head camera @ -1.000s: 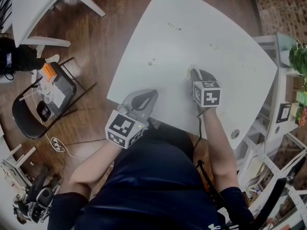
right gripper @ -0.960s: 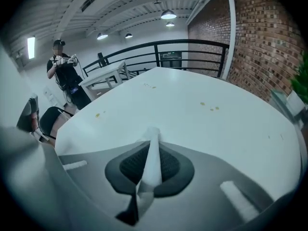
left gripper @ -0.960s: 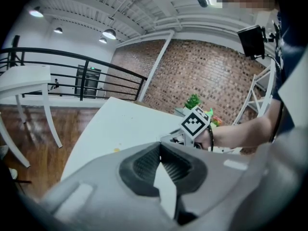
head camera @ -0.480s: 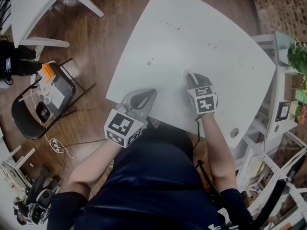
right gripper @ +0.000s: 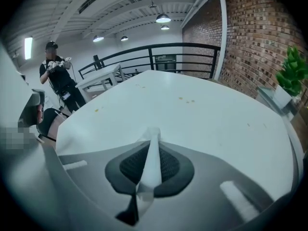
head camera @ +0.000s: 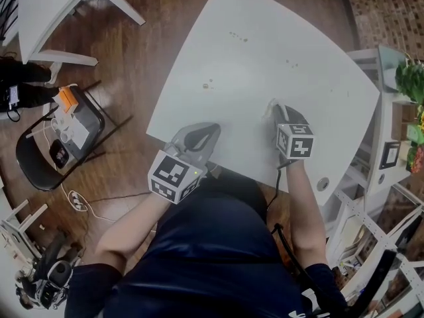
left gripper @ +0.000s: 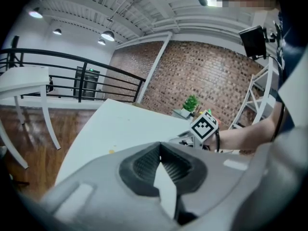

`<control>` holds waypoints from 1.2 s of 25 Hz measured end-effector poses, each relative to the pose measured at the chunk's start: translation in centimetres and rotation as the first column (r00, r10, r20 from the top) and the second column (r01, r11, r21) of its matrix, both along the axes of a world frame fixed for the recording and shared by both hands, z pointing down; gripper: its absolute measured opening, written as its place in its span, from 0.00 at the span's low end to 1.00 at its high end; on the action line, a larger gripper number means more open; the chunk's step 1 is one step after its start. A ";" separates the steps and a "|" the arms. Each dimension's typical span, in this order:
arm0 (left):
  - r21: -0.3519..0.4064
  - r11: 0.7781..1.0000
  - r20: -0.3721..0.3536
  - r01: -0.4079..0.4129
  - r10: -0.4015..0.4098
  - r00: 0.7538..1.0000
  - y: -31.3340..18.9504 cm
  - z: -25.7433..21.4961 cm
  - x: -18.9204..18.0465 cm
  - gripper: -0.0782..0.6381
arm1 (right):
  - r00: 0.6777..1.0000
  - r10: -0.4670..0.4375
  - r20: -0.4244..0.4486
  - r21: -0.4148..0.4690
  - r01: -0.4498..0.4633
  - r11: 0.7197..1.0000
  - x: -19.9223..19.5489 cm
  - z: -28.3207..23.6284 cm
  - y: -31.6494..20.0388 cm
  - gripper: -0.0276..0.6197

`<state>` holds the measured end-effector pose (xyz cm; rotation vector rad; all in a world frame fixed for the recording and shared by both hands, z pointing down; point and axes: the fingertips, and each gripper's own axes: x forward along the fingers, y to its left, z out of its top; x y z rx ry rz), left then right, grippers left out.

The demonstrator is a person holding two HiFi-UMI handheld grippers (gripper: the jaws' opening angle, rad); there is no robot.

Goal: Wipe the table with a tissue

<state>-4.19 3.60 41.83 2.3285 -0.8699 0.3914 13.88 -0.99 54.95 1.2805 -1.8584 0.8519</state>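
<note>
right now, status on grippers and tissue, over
Right gripper shut on tissue, low over the table. Left gripper shut, at near edge. Brown spots ahead, unwiped; nothing in the way.

The white table (head camera: 265, 78) carries a few small brown spots (head camera: 207, 85).

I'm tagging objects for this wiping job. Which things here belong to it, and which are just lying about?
In the job: tissue, pinched in the shut right gripper; white table; small stains on it.
Idle or lying about: left gripper, shut and empty; black chair with clutter; second white table; potted plant; shelf rack.
</note>
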 end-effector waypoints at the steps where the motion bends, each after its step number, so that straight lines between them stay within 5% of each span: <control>1: 0.001 1.000 -0.001 0.006 -0.006 1.000 0.0 0.0 -0.2 0.11 | 1.000 -0.006 0.014 0.011 0.006 1.000 -0.6 -0.5 -0.3 0.06; 9: 0.005 0.997 -0.004 0.082 -0.082 0.997 -0.9 0.0 -4.7 0.11 | 0.981 -0.156 0.113 0.091 0.146 0.985 -10.2 -4.0 -3.3 0.06; 20: -0.010 0.985 0.000 0.172 -0.172 0.985 -2.3 1.1 -12.5 0.11 | 0.928 -0.277 0.249 0.065 0.269 0.961 -22.1 -3.3 -4.7 0.06; 30: -0.033 0.983 0.005 0.182 -0.182 0.983 -2.7 2.2 -14.7 0.11 | 0.921 -0.374 0.110 0.033 0.372 0.928 -23.8 0.4 -5.1 0.06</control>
